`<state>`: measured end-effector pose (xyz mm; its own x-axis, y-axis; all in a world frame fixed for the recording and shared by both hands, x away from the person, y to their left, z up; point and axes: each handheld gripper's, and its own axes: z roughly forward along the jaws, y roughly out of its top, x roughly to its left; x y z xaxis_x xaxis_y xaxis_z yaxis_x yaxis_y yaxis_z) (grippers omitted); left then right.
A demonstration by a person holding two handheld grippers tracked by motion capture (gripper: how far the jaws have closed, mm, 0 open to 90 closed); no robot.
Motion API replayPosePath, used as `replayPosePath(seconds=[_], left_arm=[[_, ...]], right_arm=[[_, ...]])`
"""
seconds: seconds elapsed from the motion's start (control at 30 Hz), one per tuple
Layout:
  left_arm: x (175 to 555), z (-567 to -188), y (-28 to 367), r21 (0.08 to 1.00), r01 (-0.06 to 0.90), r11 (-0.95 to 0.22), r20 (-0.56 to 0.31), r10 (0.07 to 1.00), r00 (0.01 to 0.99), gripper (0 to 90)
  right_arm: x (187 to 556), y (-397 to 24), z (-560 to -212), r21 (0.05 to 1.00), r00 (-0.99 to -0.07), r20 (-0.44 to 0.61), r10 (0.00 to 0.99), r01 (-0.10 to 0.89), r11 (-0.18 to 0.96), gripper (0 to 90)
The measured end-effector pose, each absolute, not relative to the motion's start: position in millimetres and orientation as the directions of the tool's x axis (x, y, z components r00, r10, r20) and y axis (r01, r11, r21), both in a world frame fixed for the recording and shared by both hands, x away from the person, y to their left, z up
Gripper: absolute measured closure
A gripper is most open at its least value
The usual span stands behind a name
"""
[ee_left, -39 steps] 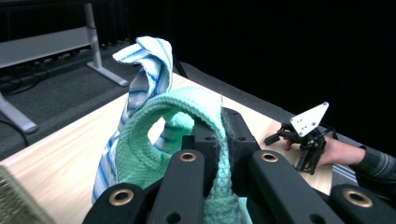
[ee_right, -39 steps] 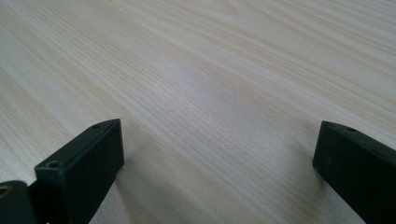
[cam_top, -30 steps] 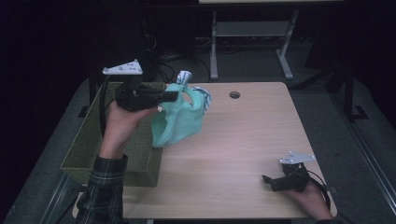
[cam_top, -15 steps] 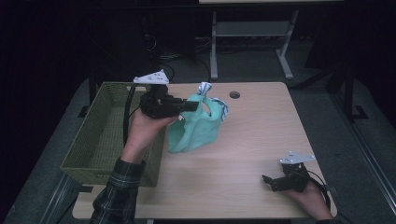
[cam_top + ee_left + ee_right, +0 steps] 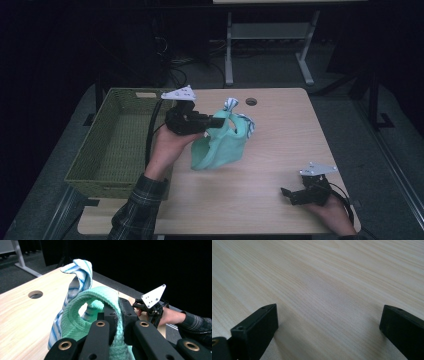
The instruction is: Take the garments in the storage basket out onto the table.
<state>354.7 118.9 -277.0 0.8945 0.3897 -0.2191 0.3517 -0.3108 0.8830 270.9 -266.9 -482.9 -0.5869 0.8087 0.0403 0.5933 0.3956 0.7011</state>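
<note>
A mint-green cloth hangs bunched from my left gripper, whose jaws are shut on its top fold. A blue-striped white cloth sticks up from the same bunch. In the left gripper view the green cloth is pinched between the black jaws of my left gripper, and the striped cloth curls above it. The bundle's lower end hangs close to the wooden table. My right gripper rests at the table's front right, open; in its own view my right gripper has bare wood between its jaws.
A green woven basket stands along the table's left side, just left of my left hand. A round cable hole sits near the table's far edge. White table legs stand on the dark floor behind.
My left gripper has carried the cloth bundle to the right, away from the basket, and lower over the table. The right gripper has not moved.
</note>
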Motion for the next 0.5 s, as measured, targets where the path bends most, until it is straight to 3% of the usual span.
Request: replayPosePath(seconds=[0.5], left_arm=[[358.4,-316.5,90.5,0.862,0.371,-0.346,-0.219,0.405,0.888,85.5]], right_arm=[[270.9,-266.9,-483.0,0.701,-0.587,0.04,0.808,0.593,0.396,1.4]])
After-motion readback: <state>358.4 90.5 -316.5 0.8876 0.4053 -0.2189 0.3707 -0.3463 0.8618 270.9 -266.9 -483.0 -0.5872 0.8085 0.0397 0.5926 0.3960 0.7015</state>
